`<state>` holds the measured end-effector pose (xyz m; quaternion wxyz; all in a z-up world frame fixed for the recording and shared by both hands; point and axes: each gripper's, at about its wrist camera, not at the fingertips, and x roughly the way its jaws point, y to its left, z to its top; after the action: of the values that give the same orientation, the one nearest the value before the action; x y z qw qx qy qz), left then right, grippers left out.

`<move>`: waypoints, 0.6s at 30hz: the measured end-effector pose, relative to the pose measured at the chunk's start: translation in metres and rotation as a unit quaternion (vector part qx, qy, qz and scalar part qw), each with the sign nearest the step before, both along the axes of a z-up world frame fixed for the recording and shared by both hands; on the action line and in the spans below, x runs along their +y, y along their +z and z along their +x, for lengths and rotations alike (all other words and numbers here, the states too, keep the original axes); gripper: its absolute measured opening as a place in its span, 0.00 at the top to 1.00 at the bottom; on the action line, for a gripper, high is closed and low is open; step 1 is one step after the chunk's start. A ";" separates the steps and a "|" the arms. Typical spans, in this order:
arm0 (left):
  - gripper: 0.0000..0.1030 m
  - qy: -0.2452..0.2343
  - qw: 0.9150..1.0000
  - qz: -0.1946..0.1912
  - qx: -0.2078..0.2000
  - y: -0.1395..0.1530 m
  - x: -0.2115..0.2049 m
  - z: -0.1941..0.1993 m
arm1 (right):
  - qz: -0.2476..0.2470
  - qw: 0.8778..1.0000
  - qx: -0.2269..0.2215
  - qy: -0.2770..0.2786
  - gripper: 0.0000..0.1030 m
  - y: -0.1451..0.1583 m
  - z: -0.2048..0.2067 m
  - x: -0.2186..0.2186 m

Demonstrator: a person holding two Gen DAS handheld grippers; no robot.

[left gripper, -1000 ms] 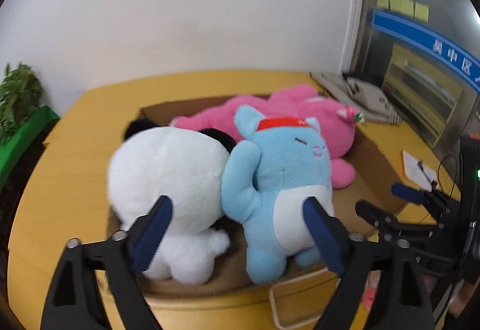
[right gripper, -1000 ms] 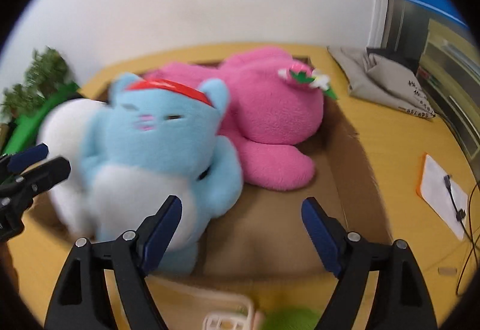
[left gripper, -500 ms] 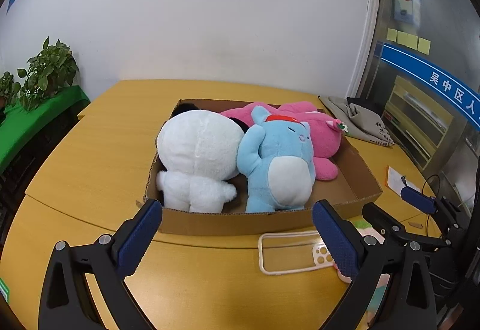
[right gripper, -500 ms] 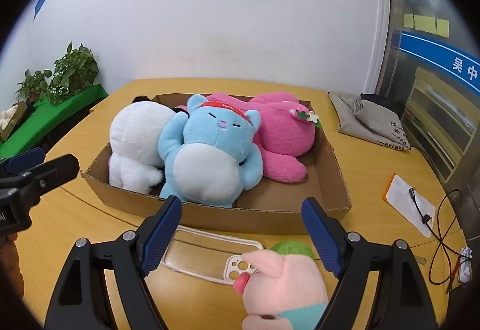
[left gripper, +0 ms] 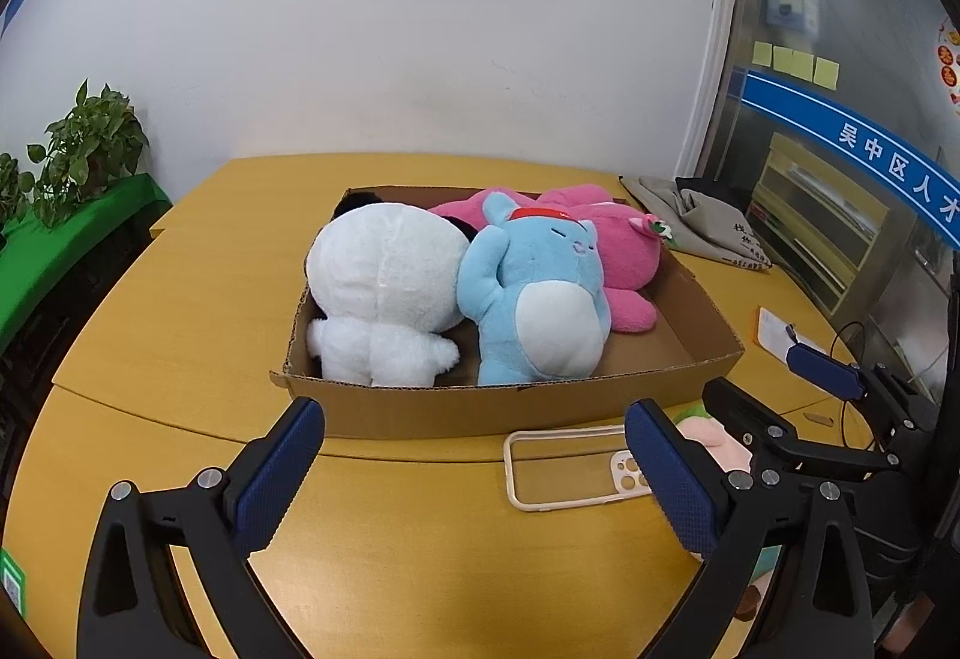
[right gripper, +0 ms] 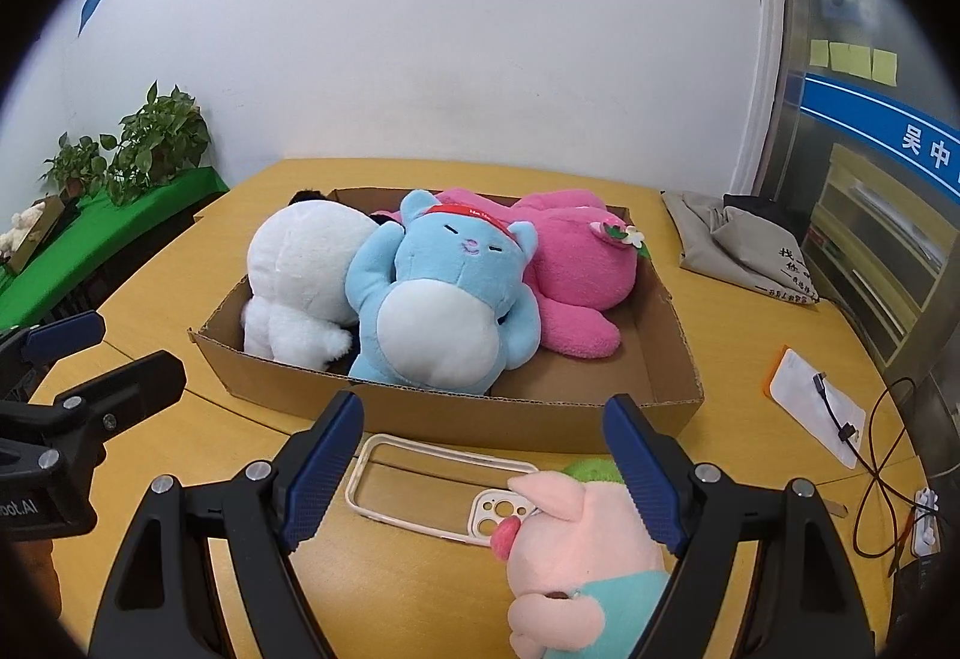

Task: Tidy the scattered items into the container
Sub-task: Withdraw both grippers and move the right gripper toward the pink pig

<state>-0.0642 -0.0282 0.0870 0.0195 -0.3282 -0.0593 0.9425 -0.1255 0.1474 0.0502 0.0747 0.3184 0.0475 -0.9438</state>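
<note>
A cardboard box (left gripper: 420, 410) (right gripper: 528, 422) on the yellow table holds a white plush (left gripper: 384, 287) (right gripper: 300, 269), a blue plush (left gripper: 540, 299) (right gripper: 450, 311) and a pink plush (left gripper: 624, 251) (right gripper: 576, 269). A clear phone case (left gripper: 570, 470) (right gripper: 438, 485) lies on the table in front of the box. A pink pig plush (right gripper: 576, 557) (left gripper: 717, 440) lies beside it, between my right gripper's fingers. My left gripper (left gripper: 474, 479) is open and empty before the box. My right gripper (right gripper: 480, 473) is open over the case and pig.
A grey cloth bag (right gripper: 738, 245) lies at the table's far right. A white card with a cable (right gripper: 822, 407) lies right of the box. Potted plants on a green shelf (left gripper: 78, 161) stand to the left. A white wall is behind the table.
Both grippers have pulled back from the plush toys in the box. They now hover over the table in front of it; the phone case and the pig plush have come into view.
</note>
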 end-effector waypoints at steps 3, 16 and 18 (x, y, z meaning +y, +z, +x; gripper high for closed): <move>0.01 -0.005 1.000 0.000 0.004 0.002 0.002 0.004 | 0.000 1.000 -0.001 0.001 0.20 0.000 0.003 0.001; 0.01 -0.010 1.000 -0.003 0.005 0.004 0.006 0.010 | -0.009 1.000 -0.002 -0.001 0.20 0.000 0.011 0.008; 0.01 -0.010 1.000 -0.001 0.003 0.004 0.006 0.009 | -0.011 1.000 -0.004 -0.004 0.20 -0.001 0.012 0.009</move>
<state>-0.0548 -0.0218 0.0905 0.0285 -0.3255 -0.0556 0.9435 -0.1134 0.1569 0.0497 0.0742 0.3217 0.0358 -0.9433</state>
